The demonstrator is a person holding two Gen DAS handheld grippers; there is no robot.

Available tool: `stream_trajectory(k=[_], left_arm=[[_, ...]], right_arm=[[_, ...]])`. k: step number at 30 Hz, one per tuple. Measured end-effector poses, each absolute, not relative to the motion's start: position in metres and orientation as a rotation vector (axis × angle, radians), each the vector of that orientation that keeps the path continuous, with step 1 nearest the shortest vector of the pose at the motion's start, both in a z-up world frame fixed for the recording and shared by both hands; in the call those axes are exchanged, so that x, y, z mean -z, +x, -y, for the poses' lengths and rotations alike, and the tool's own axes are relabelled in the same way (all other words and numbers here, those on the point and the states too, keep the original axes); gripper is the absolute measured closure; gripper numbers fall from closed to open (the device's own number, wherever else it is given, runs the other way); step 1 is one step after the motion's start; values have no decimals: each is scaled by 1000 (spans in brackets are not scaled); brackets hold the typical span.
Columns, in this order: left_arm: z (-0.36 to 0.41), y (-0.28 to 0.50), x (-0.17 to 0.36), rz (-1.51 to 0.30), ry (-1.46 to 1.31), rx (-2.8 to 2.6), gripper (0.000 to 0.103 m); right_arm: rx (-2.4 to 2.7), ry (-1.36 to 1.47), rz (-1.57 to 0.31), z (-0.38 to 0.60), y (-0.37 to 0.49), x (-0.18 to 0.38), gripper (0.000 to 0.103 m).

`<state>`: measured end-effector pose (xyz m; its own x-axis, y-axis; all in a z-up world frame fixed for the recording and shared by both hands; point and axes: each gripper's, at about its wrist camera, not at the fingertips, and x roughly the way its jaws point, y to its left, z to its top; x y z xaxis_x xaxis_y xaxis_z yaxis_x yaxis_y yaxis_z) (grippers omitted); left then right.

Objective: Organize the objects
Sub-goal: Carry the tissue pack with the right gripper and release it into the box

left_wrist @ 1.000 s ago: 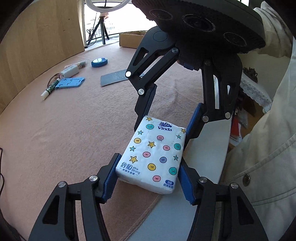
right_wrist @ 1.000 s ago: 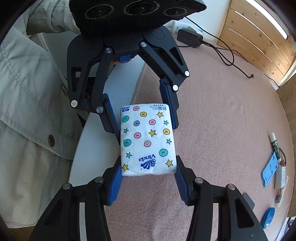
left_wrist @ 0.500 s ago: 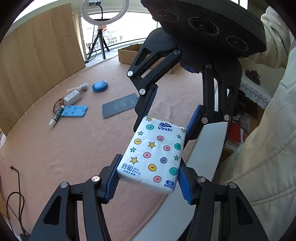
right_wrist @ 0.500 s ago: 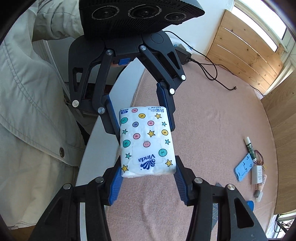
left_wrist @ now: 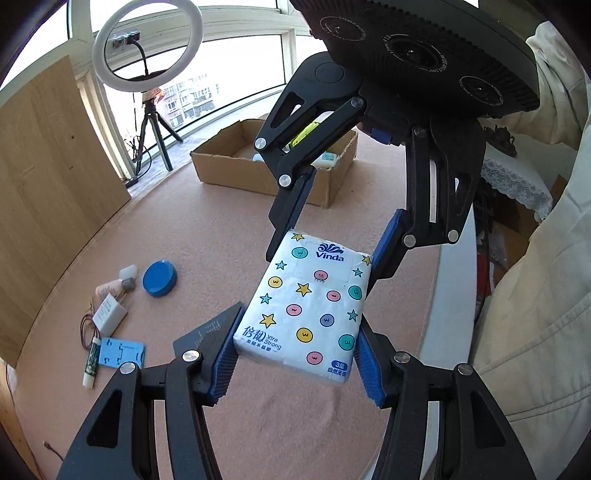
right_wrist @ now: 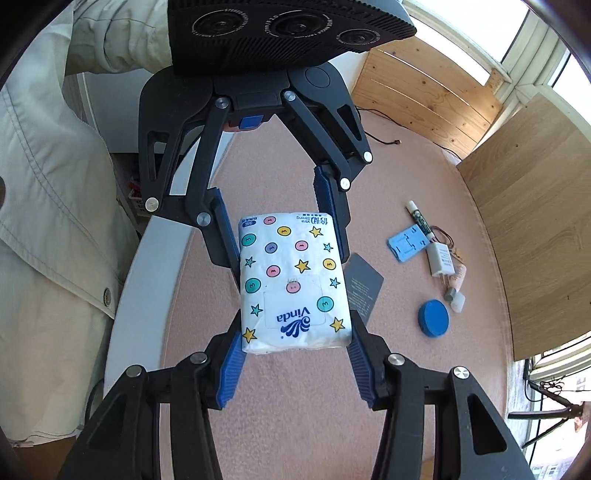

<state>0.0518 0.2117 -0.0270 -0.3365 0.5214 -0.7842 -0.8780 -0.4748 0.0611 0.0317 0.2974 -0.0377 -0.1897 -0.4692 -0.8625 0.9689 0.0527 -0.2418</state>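
The tissue pack (left_wrist: pixel 310 314) is held in the air above the pink table (left_wrist: pixel 207 229) near its white edge, clamped at both ends by the left gripper (left_wrist: pixel 295 360) and right gripper (right_wrist: pixel 293 354). The 2 grips should be kept level and matched while it is carried toward the cardboard box (left_wrist: pixel 236 166).

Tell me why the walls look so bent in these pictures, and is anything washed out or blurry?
Left wrist view: fisheye bends the wood panel; windows behind the ring light are blown out; the tissue pack is sharp. Right wrist view: same curving, dark corners, bright window glare; pack print crisp.
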Motion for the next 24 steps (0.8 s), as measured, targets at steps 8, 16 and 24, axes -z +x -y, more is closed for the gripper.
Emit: stream_trajectory(k=[8, 16, 24], left_arm=[[-342, -8, 16, -661, -839, -1855, 43], [-446, -58, 15, -711, -822, -1771, 43], [-493, -79, 23, -729, -837, -1718, 43]], right_arm=[[1597, 714, -1060, -409, -13, 26, 56], [1685, 765, -1034, -490, -46, 25, 56], [1717, 785, -992, -529, -51, 32, 56]])
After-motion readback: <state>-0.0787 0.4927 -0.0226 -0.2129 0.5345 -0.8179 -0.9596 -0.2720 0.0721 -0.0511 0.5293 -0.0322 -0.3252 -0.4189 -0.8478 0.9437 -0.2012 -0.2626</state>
